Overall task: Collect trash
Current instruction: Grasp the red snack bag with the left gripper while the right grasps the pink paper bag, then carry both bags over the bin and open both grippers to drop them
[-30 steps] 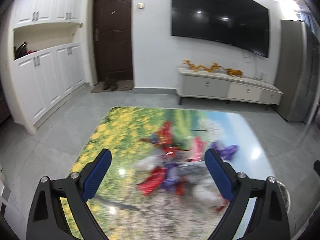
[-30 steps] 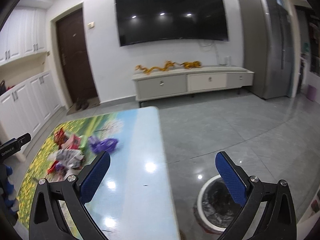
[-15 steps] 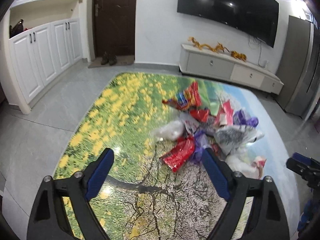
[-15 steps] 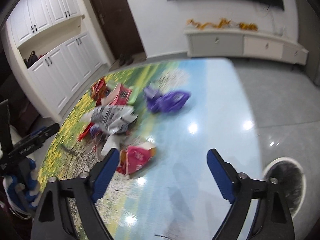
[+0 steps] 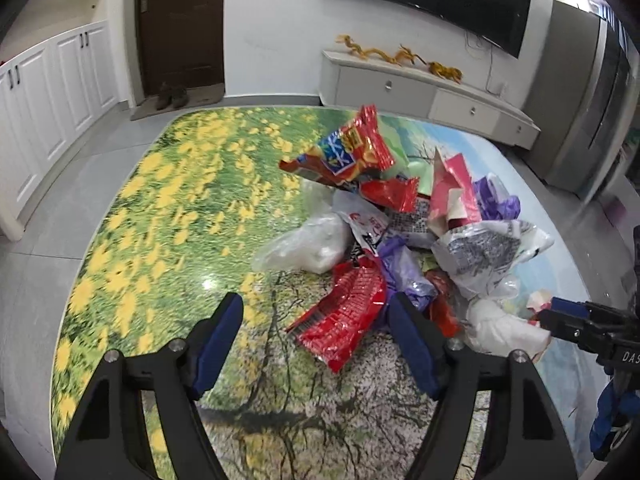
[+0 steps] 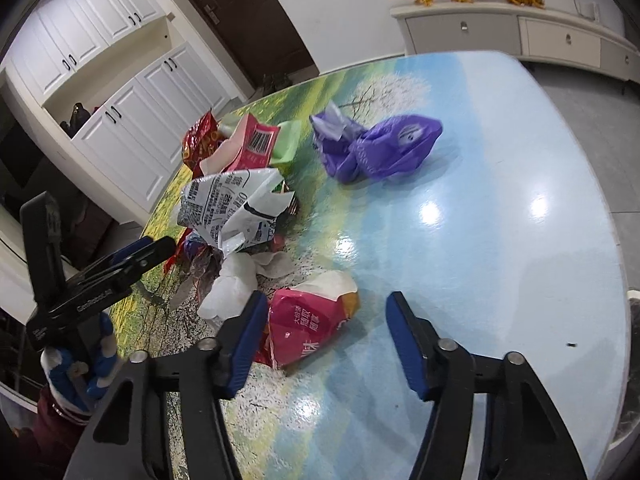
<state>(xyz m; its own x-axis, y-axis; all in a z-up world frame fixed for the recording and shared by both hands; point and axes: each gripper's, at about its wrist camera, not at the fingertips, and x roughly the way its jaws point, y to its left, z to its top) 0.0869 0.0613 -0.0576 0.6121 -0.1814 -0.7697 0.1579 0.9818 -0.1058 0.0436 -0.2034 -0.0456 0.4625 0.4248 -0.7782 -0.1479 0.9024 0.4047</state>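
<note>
Trash pile (image 5: 404,240) of wrappers and bags lies on the table (image 5: 168,208), toward its right half, with a purple bag (image 6: 380,148) apart from it near the far right edge. Left gripper (image 5: 316,344): jaws partly open and just closing, a red wrapper (image 5: 344,320) between them, pads not pressing it. Right gripper (image 6: 324,344): jaws partly open, just closing, a pink packet (image 6: 308,324) between them beside the left pad, not gripped.

I read "DAS", cut off at the edge, on the right gripper (image 5: 550,317) body. The left gripper (image 6: 160,246) carries small lettering, perhaps "GenRobot.AI". The pink packet (image 6: 308,326) beside it bears Chinese characters.
</note>
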